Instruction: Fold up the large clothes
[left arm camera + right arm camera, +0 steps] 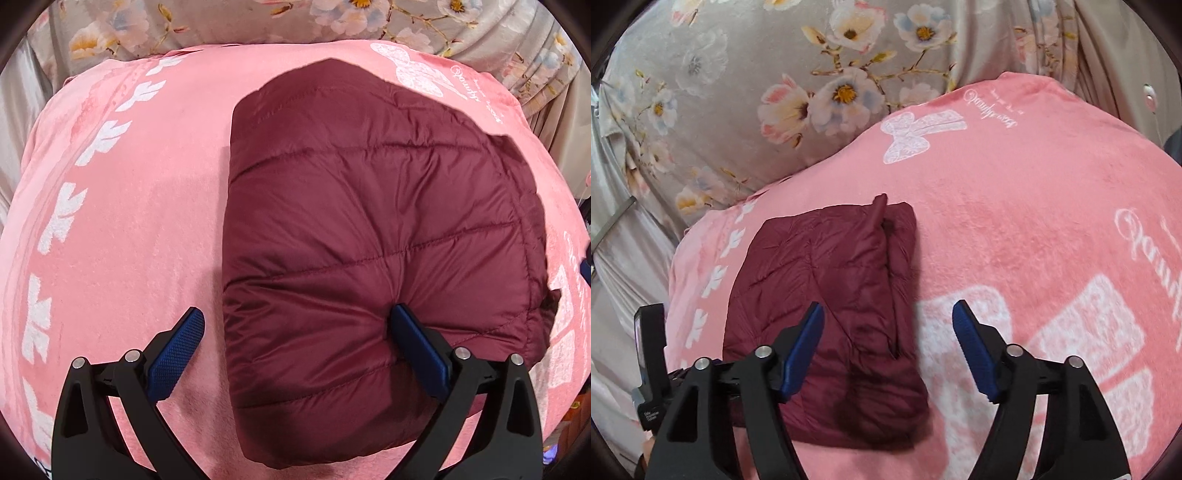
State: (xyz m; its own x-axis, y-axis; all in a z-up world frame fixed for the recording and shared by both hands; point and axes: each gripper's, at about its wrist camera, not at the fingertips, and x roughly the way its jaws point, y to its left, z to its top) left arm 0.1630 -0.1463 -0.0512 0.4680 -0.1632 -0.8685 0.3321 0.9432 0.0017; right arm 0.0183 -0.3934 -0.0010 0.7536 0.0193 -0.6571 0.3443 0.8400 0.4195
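Note:
A maroon quilted puffer jacket (pixel 369 229) lies folded into a compact block on a pink blanket (pixel 129 206). My left gripper (pixel 297 325) is open, straddling the jacket's near left edge; its right finger (pixel 417 343) presses into the padding and its left finger (pixel 181 347) is over the blanket. In the right wrist view the same jacket (pixel 831 295) lies left of centre on the blanket (pixel 1034 229). My right gripper (pixel 888 325) is open and empty above the jacket's right edge.
A grey floral bedcover (pixel 738 92) rises behind the blanket and shows in the left wrist view (pixel 406 22) along the far edge. The other gripper's black body (pixel 650 354) sits at the left border. Pale fabric hangs at the left side.

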